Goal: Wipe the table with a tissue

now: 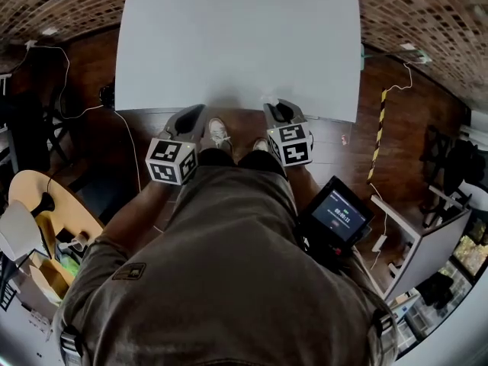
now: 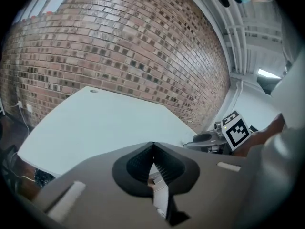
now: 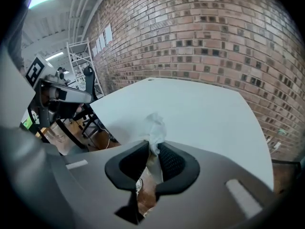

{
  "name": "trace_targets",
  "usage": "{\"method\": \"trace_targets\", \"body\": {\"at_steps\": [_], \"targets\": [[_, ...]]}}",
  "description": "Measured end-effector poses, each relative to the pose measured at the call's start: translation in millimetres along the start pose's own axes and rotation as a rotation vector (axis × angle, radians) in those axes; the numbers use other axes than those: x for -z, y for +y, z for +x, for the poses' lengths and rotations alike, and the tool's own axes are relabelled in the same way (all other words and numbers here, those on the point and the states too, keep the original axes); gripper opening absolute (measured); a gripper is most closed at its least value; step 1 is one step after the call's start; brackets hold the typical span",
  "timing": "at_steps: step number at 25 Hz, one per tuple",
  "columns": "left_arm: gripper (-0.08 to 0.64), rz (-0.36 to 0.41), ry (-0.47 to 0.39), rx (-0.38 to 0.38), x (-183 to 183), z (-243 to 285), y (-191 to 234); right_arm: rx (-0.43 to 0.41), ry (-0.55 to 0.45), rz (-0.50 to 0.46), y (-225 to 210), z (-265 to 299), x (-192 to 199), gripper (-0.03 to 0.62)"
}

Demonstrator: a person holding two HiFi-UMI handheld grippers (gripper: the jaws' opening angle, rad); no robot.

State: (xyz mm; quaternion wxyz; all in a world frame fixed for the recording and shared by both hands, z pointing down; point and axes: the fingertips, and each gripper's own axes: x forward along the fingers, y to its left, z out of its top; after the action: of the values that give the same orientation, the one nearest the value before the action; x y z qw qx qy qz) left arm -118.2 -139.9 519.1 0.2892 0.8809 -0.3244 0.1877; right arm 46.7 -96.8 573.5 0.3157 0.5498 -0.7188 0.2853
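Right gripper view: the right gripper (image 3: 153, 149) pinches a crumpled white tissue (image 3: 155, 128) over the near edge of the bare white table (image 3: 200, 109), apparently ready to wipe. To its left, the left gripper (image 2: 152, 149) hovers with jaws closed and empty.

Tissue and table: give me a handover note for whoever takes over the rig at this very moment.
Left gripper: shut, nothing in it, at the near edge of the table.
Right gripper: shut on the tissue, which sticks out past its tips; also at the near edge.
Done: the tissue is gripped and brought to the table. Whether it touches the top, or whether any wiping has happened, cannot be told.
Left: wipe the white top with the tissue.
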Motion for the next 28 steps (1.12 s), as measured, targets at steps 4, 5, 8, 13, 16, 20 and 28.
{"method": "trace_targets", "body": {"at_steps": [4, 5, 8, 13, 16, 20, 28], "targets": [[0.002, 0.024, -0.039, 0.014, -7, 1, -27, -0.034, -0.069, -0.012, 5, -28, -12, 0.066], [0.002, 0.033, -0.05, 0.015, -9, 1, -33, -0.046, -0.093, -0.01, 6, -34, -16, 0.066], [0.002, 0.062, -0.084, 0.003, -12, -2, -54, -0.082, -0.172, 0.007, 8, -58, -23, 0.066], [0.002, 0.085, -0.136, -0.037, -8, -12, -100, -0.126, -0.286, 0.033, 2, -110, -21, 0.066], [0.002, 0.085, -0.162, -0.064, 0, -18, -129, -0.155, -0.344, 0.032, -4, -142, -13, 0.066], [0.002, 0.077, -0.19, -0.11, 17, -26, -167, -0.182, -0.397, 0.028, -15, -182, 8, 0.066], [0.002, 0.085, -0.23, -0.126, 36, -58, -219, -0.221, -0.421, 0.048, -10, -230, 47, 0.066]]}}
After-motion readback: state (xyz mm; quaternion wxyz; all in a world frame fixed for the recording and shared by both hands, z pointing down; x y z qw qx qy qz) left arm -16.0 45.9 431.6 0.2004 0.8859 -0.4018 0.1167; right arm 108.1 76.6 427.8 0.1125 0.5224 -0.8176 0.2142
